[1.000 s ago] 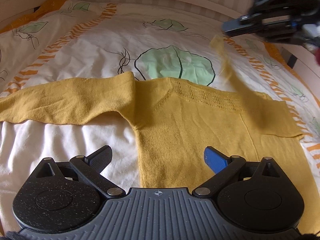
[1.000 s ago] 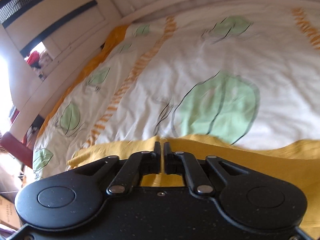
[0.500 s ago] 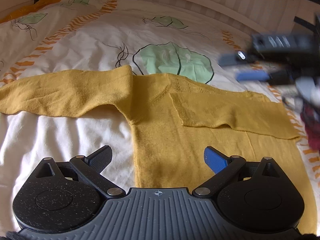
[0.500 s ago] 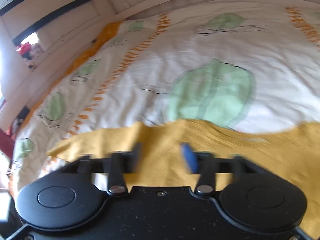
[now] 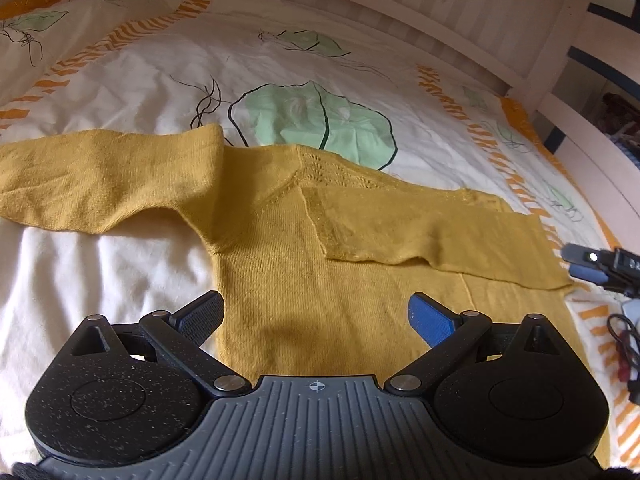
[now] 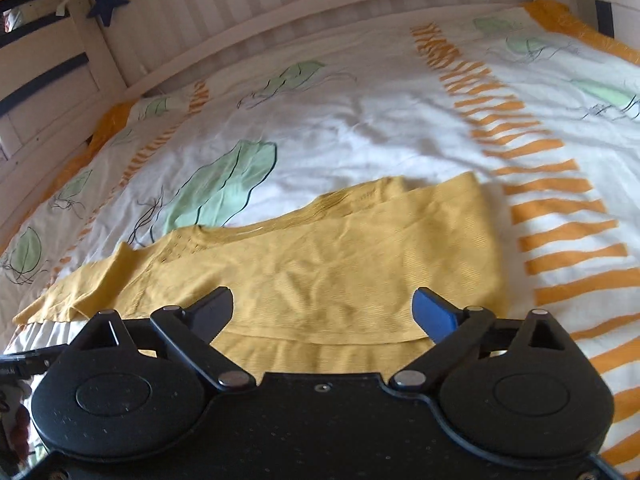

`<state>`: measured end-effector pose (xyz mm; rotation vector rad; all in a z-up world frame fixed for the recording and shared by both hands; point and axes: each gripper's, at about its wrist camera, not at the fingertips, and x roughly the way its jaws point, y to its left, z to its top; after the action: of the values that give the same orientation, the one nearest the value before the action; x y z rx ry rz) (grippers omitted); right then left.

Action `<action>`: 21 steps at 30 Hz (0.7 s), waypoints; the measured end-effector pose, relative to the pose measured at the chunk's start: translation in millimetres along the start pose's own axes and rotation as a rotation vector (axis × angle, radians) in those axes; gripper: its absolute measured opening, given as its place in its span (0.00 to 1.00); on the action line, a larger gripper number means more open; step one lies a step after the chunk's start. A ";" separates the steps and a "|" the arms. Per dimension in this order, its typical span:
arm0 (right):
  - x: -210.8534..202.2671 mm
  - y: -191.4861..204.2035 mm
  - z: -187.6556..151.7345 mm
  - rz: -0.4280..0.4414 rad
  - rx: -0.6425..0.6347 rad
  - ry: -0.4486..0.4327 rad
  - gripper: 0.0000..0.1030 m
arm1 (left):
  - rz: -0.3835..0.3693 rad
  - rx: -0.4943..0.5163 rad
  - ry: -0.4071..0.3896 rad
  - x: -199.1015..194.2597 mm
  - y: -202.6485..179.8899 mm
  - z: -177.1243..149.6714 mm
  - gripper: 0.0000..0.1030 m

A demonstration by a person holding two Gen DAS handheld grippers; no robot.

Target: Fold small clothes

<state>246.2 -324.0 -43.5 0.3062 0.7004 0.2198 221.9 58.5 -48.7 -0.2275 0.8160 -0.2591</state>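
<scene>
A small mustard-yellow knit sweater (image 5: 304, 280) lies flat on the bed. Its right sleeve (image 5: 432, 232) is folded across the chest. Its left sleeve (image 5: 100, 184) lies spread out to the left. My left gripper (image 5: 316, 316) is open and empty above the sweater's lower body. My right gripper (image 6: 324, 308) is open and empty just above the folded sleeve (image 6: 320, 276). The right gripper also shows at the right edge of the left wrist view (image 5: 592, 268), beside the sweater's right side.
The bed has a white duvet (image 5: 280, 64) with green leaves and orange stripes. A white slatted bed frame (image 6: 280, 4) runs along the far side. Dark cables (image 5: 624, 344) lie at the right edge of the left wrist view.
My right gripper opened and let go of the right sleeve, which now lies folded across the chest. The right gripper then drew back to the sweater's right side. The left gripper hardly moved.
</scene>
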 end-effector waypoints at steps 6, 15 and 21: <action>-1.3 -19.0 0.6 0.035 -0.020 -0.050 0.98 | 0.014 0.025 0.024 18.0 -15.9 25.4 0.96; -2.7 -44.7 -1.9 0.067 -0.004 -0.113 0.99 | 0.027 -0.003 0.133 65.3 -21.7 55.1 0.75; -4.6 -62.6 5.7 0.079 0.037 -0.115 0.99 | 0.048 -0.021 0.202 89.9 -22.8 54.4 0.66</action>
<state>252.5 -384.8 -58.4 0.3792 0.5800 0.2627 318.1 14.2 -67.4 -0.2033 1.0230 -0.2313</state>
